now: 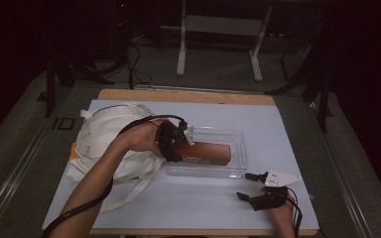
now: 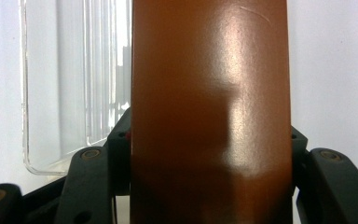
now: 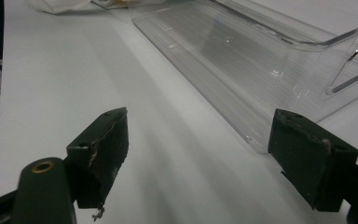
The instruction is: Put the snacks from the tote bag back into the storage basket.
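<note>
While the brown box hangs over the bin: the placing looks about half done.
Landmark: clear plastic bin [image 1: 238, 139], lying on the white sheet [image 1: 287, 129] that covers the table.
Brown box [image 1: 204, 152]: inside the bin's outline, its long side along the bin's length; whether it rests on the bin floor I cannot tell.
Left gripper [image 1: 174, 141]: at the bin's left end, jaws clamped on the brown box [image 2: 209, 107], one on each side.
Right gripper [image 1: 252, 186]: just in front of the bin's near right corner, jaws spread wide with nothing between them; the bin wall [image 3: 242, 65] lies just ahead.
Cloth bag [image 1: 104, 139]: just left of the bin, under the left forearm.
Done: box carried to the bin.
Left: lower it fully, let go, draw back.
Hard to make out: the box's label; the bag's contents; the dim floor beyond the bin.
</note>
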### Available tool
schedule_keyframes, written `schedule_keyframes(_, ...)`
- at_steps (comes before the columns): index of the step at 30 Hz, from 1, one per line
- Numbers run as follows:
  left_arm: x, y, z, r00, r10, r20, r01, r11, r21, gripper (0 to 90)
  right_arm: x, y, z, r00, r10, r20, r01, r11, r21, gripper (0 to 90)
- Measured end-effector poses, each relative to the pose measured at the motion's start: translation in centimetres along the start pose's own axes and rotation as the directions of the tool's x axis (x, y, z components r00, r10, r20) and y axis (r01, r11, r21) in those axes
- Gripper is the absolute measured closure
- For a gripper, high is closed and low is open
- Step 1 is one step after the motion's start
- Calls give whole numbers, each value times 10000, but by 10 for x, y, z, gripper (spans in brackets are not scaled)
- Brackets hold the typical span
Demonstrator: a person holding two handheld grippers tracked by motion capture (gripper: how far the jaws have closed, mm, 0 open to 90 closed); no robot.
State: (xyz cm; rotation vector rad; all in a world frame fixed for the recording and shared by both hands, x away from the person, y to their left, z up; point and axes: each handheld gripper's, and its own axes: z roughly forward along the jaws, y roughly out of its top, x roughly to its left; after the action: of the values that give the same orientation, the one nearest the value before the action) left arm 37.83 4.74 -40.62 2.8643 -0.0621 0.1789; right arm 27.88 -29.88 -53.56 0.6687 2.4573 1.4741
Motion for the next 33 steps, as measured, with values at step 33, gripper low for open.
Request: schedule_keyframes(33, 0, 3, 12, 9987, -204, 464, 200, 9998, 86, 426, 0, 0, 0, 10000, -3, -7, 3, 10000, 28, 201)
